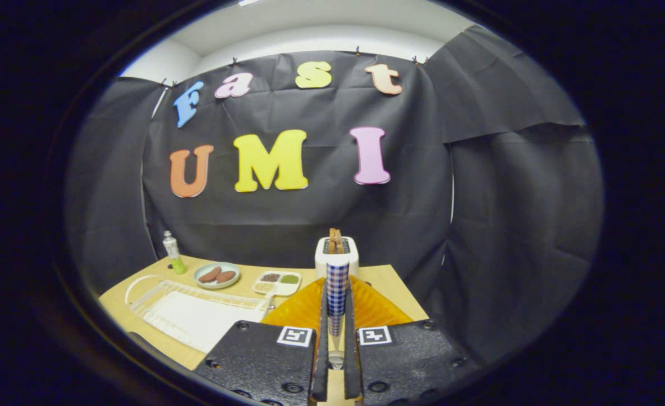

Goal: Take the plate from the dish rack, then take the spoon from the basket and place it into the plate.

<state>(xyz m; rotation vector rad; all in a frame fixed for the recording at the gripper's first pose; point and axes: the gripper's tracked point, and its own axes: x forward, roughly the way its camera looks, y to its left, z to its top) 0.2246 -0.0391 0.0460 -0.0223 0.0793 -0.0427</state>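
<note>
The spoon (336,293), with its checked handle, stands clamped between the closed gripper (336,316) fingers above the orange plate (372,307) at 12 o'clock, so only placing remains.

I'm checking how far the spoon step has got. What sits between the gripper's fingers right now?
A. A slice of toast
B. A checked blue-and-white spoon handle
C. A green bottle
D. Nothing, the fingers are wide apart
B: the gripper has its fingers close together around the upright checked spoon handle, above the orange plate and in front of the white toaster.
</note>
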